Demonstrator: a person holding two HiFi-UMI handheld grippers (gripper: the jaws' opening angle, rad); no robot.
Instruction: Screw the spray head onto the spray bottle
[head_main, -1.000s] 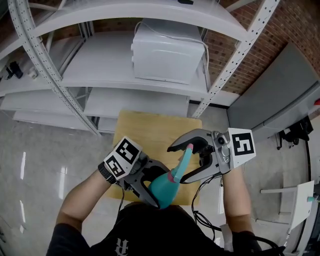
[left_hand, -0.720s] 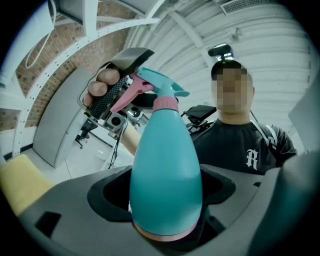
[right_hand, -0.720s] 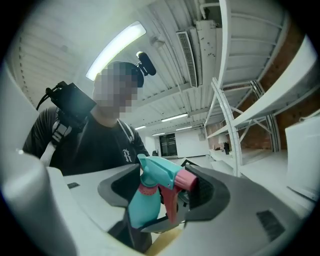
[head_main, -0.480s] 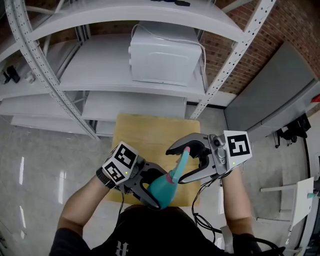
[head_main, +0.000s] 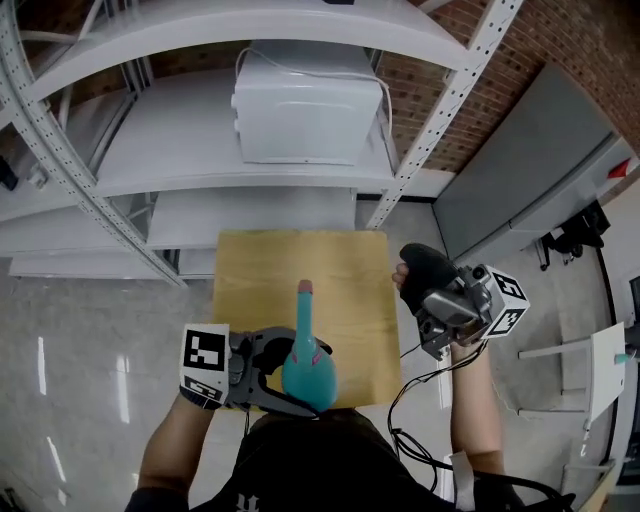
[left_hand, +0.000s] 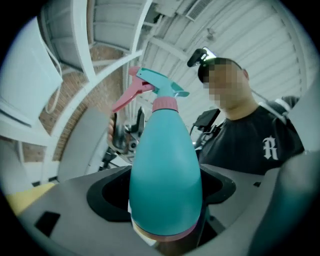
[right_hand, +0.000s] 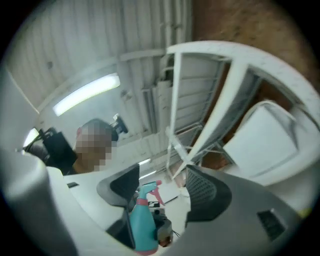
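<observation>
The left gripper (head_main: 292, 384) is clamped on the bottle (head_main: 306, 368), its jaws round the fat lower body, at the near edge of the wooden table (head_main: 258, 268). From overhead you mostly see the teal shoulder and the head (head_main: 304, 292) reaching away over the tabletop. Whether the bottle's base touches the wood cannot be told from there.

The left gripper view fills that in. The bottle (left_hand: 166, 170) stands between the two dark pads (left_hand: 107, 198), which press on it from either side low down. The head (left_hand: 159, 84) sits on the neck above a pink collar (left_hand: 165, 104), with the pink trigger (left_hand: 128, 97) sticking out to one side. How tight the collar is turned does not show.

The right gripper (head_main: 428, 272) is out past the table's right edge, well apart from the bottle, with its marker cube (head_main: 506, 302) turned outward. The overhead picture gives only its dark front, not the gap. Its own view settles it: the right gripper (right_hand: 161, 192) has its jaws spread with nothing between them. The bottle (right_hand: 142, 225) is small and far off, seen through the gap.

Behind the table, a white rack (head_main: 445, 95) carries a white box (head_main: 305, 105) on a shelf, with a brick wall (head_main: 560, 50) beyond.
</observation>
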